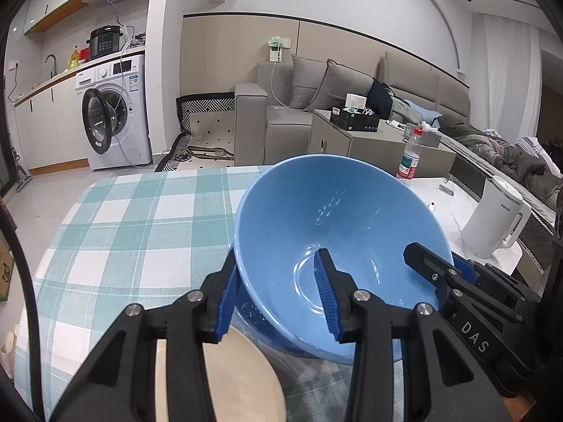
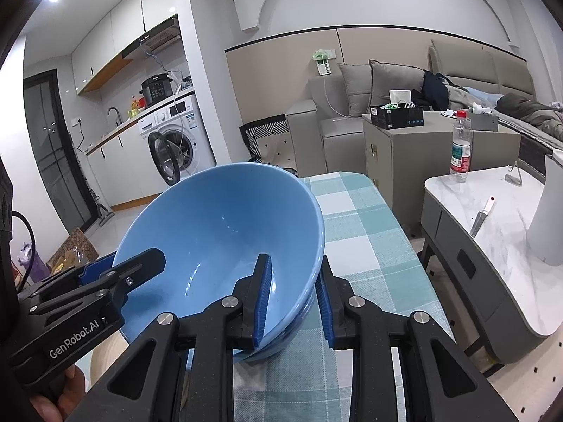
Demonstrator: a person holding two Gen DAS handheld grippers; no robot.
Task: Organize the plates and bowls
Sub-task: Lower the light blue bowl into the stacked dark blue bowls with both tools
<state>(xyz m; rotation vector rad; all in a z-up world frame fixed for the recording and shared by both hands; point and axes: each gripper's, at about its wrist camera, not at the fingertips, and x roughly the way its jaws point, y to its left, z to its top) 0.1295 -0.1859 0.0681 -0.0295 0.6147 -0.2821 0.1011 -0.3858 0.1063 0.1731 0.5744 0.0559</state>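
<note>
Over on the left, the left tool (image 1: 278, 293) is pinching the near-left rim of the blue bowl (image 1: 345, 218), one blue pad outside the wall and one inside. The bowl is tilted, its mouth facing both cameras, held up over the checked tabletop (image 1: 133, 218). Look underneath: a second blue bowl (image 1: 257, 320) sits just below it, the tilted one low against it, though whether they touch is hard to tell. Beside that, at the near edge, lies a cream plate (image 1: 242, 379).

Moving to the right, the right tool (image 2: 293, 302) is clamped on the opposite rim of that same bowl, again one pad inside and one outside the wall. Both tools grip it together. In the right wrist view a hand (image 2: 52, 397) shows at the bottom left, under the left tool's body.

Further right, off the tabletop, a marble side table (image 2: 492, 232) carries a water bottle (image 2: 461, 147), and a white kettle (image 1: 496, 218) stands there too.
</note>
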